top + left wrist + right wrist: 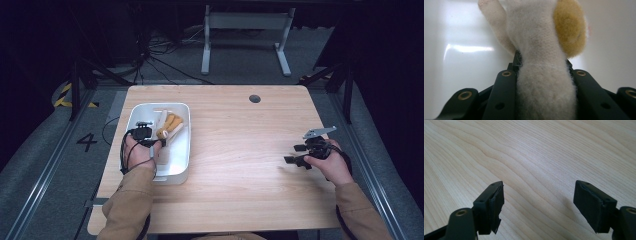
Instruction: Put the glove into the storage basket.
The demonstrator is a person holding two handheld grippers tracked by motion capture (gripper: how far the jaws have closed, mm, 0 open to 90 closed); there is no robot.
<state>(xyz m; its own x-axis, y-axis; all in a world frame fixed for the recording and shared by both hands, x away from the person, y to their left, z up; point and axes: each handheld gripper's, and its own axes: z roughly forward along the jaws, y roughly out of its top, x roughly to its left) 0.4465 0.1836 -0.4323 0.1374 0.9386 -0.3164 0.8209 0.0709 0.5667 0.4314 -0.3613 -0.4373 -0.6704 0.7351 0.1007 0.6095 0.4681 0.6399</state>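
Observation:
A plush toy [541, 45], white with a yellow-orange patch, sits between the two black jaws of my left gripper [544, 73], which is shut on its white middle. From above, the left gripper [150, 136] hangs over the white bin [182, 165] at the table's left, and the toy's orange and cream parts [169, 125] lie inside the bin. My right gripper [295, 154] rests low over the bare wood at the right side of the table. Its jaws stand wide apart [539, 195] with nothing between them.
The wooden table [240, 150] has a small dark round hole [254, 98] near its far edge. Beyond it, on the grey floor, stand a white table frame [245, 30] and loose cables. Yellow-black tape marks the floor at the left.

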